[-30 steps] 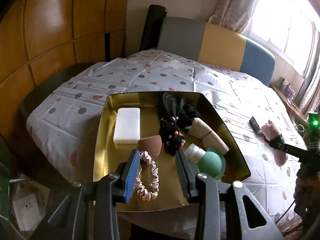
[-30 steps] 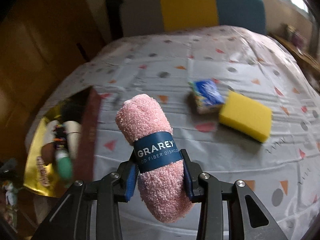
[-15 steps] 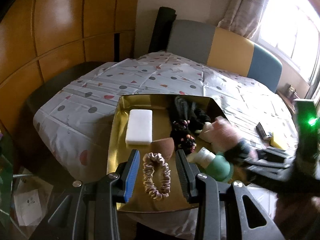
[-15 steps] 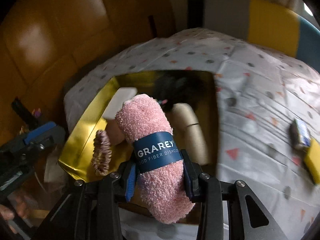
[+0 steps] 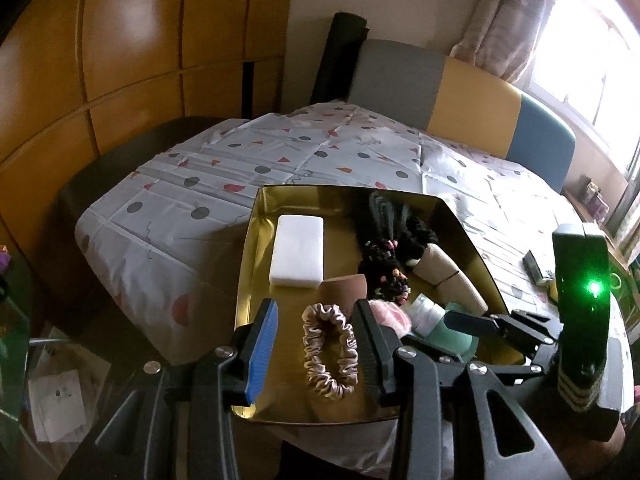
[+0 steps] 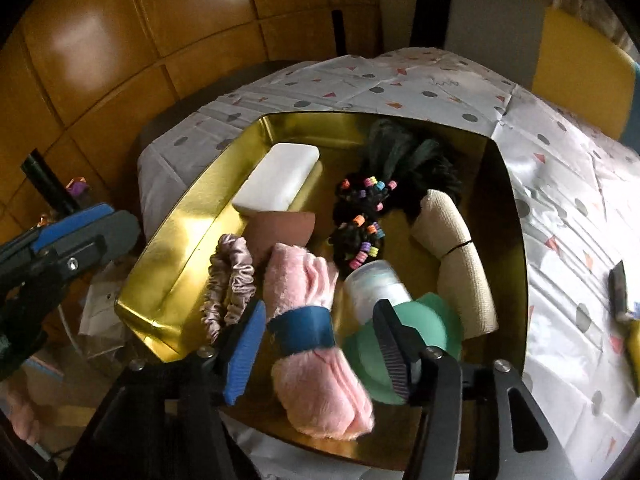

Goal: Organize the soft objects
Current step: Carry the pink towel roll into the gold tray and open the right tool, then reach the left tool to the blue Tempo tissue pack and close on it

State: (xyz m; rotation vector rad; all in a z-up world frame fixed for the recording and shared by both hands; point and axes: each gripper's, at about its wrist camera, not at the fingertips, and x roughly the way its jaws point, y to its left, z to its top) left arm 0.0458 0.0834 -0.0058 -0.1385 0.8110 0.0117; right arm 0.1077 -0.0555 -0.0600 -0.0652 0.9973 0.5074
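Right gripper [image 6: 320,344]: my jaws are opening; the pink rolled dishcloth [image 6: 312,320] lies between them, pads clear, in the gold tray [image 6: 176,264].
Left gripper [image 5: 316,356]: partly open, empty, above the satin scrunchie [image 5: 330,350].
Done: white sponge [image 6: 276,178], scrunchie, dishcloth in tray.
Left: yellow sponge [image 6: 634,348] on the bedsheet [image 6: 560,184].

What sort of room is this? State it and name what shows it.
Probably a bedroom at home: a bed under a spotted sheet, a padded headboard in grey, yellow and blue, a curtained window, and wooden wardrobe panels beside the bed.
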